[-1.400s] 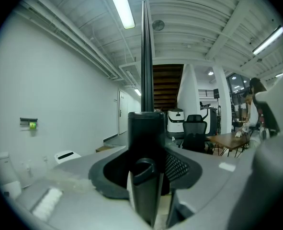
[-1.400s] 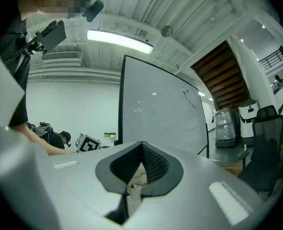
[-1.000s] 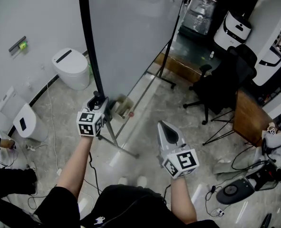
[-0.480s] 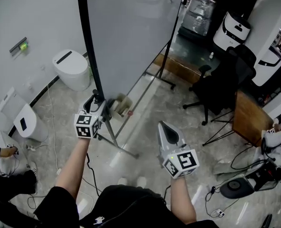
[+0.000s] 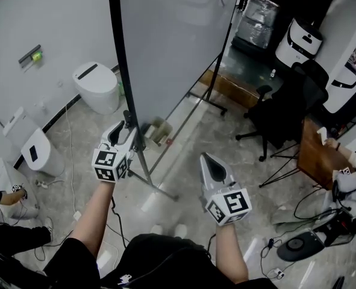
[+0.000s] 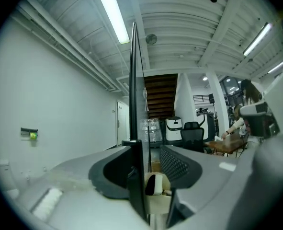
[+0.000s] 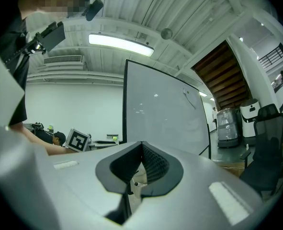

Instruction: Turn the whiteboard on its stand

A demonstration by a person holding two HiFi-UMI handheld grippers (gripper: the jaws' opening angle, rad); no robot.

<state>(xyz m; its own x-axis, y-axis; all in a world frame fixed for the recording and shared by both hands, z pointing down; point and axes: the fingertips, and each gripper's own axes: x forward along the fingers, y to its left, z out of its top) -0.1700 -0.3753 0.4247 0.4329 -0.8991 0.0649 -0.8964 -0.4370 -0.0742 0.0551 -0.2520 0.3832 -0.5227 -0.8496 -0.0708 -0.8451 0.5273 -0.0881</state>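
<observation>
The whiteboard (image 5: 171, 35) stands upright on its wheeled stand (image 5: 155, 183), edge-on to me, with a black side frame (image 5: 122, 59). My left gripper (image 5: 127, 129) is at the lower part of that frame. In the left gripper view the frame (image 6: 134, 104) runs up between the jaws, against the left one with a gap to the right pad; the jaws are closing. My right gripper (image 5: 207, 159) hangs apart from the board over the floor, shut and holding nothing. The right gripper view shows the board's face (image 7: 165, 109) ahead.
A white toilet (image 5: 97, 87) and a second white unit (image 5: 32, 151) stand by the left wall. A box with rolls (image 5: 158, 131) lies at the stand's foot. A black office chair (image 5: 281, 110) and a wooden desk (image 5: 315, 155) are on the right, with cables on the floor.
My left gripper has stayed at the board's frame and slipped a little lower along it. The right gripper has barely moved.
</observation>
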